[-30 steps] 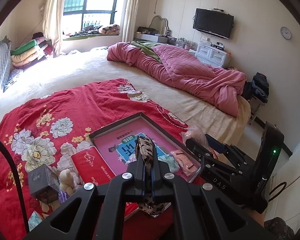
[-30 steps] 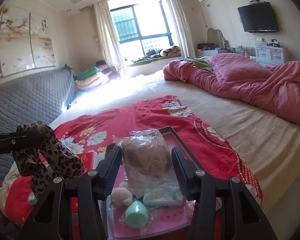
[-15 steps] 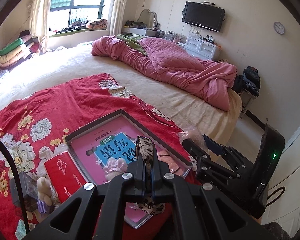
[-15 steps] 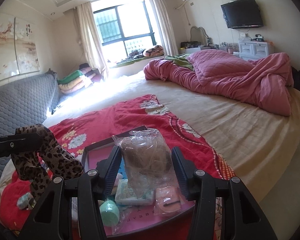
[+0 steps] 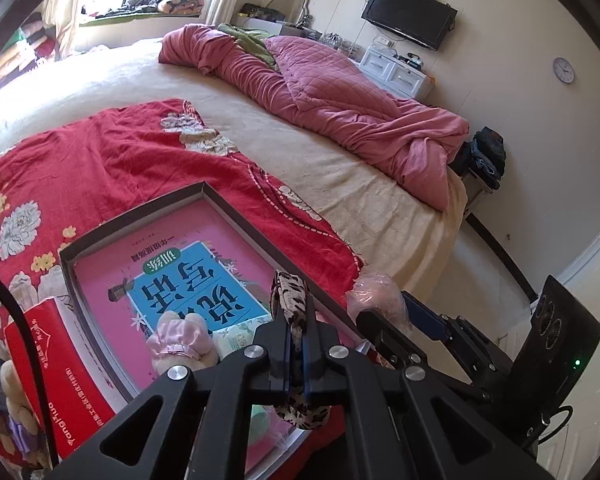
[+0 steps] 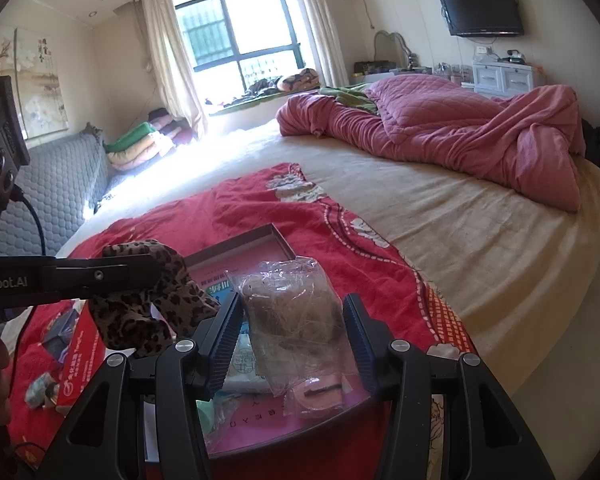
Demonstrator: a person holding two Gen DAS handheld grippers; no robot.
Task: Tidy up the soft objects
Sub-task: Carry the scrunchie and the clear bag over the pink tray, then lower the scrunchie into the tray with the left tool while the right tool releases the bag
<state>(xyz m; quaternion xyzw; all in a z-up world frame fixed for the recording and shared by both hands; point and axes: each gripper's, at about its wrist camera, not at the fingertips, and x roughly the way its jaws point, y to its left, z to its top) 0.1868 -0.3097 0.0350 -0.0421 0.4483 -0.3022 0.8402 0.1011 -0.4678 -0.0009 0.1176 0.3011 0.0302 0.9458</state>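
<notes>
Leopard-print cloth [image 5: 291, 308] over tray [image 5: 140, 216], plush toy [image 5: 182, 344] below.

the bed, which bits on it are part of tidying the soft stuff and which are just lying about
In the job:
- leopard-print cloth, pinched in the left tool
- clear bag of fluffy stuff, between the right tool's pads
- shallow box
- pink plush toy in the box

Lying about:
- red carton
- pink quilt
- folded blankets
</notes>
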